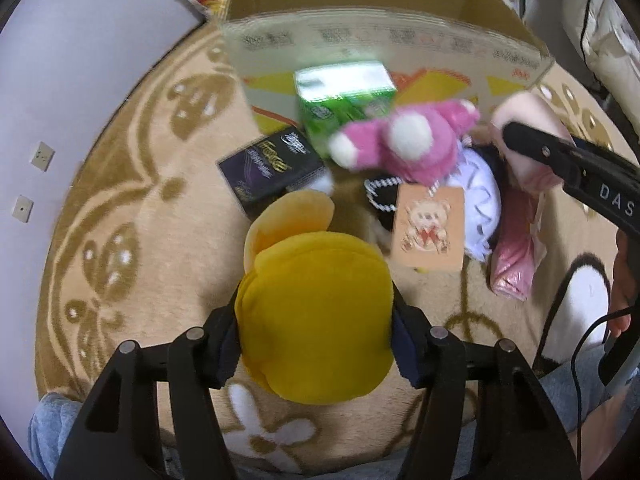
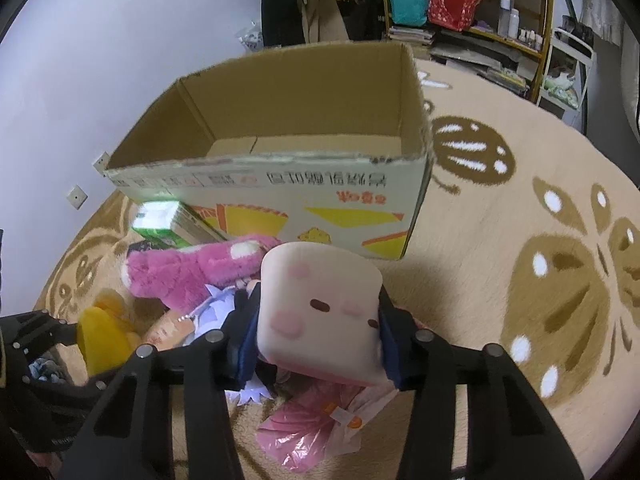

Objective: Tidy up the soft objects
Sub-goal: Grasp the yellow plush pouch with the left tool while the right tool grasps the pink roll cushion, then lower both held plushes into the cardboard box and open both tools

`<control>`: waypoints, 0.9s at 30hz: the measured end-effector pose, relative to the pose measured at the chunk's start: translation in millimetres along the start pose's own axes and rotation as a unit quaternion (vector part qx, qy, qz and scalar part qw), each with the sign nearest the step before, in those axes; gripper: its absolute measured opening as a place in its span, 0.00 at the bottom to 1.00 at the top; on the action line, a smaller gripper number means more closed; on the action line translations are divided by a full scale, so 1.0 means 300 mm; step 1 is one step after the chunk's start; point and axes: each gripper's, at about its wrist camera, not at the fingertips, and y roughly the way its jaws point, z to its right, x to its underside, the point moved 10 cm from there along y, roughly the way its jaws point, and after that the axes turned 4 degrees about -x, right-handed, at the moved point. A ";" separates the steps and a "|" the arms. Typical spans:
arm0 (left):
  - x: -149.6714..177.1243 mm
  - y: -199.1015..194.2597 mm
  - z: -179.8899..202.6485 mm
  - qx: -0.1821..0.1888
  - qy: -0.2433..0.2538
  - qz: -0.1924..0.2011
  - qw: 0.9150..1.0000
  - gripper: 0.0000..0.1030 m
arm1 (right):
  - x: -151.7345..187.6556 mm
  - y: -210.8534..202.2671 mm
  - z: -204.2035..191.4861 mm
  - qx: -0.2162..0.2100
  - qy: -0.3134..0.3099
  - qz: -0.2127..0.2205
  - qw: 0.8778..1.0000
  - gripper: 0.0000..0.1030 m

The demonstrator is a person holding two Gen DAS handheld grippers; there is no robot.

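My left gripper (image 1: 314, 334) is shut on a yellow plush toy (image 1: 316, 320) and holds it above the rug. My right gripper (image 2: 318, 330) is shut on a pale pink cube plush with a face (image 2: 320, 312); it also shows in the left wrist view (image 1: 528, 120). A pink and white plush (image 1: 404, 140) lies in front of the open cardboard box (image 2: 280, 184), over a lilac and black doll (image 1: 476, 188) with a bear tag (image 1: 428, 228). The box looks empty inside.
A green carton (image 1: 344, 96) and a black box (image 1: 272, 168) stand by the cardboard box. A pink plastic bag (image 2: 312, 420) lies on the beige patterned rug (image 2: 520, 280). A wall is at the left, shelves (image 2: 480, 8) behind.
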 end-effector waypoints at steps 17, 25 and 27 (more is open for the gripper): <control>-0.223 -0.316 -0.111 -0.062 -0.028 0.183 0.981 0.59 | -0.119 -0.200 -0.033 -0.027 0.008 0.096 0.995 0.51; -0.369 -0.440 -0.110 -0.094 -0.013 0.289 0.953 0.59 | -0.208 -0.313 -0.077 -0.042 0.000 0.159 0.986 0.51; -0.397 -0.453 -0.103 -0.090 -0.009 0.302 0.949 0.60 | -0.229 -0.327 -0.087 -0.043 -0.005 0.173 0.984 0.51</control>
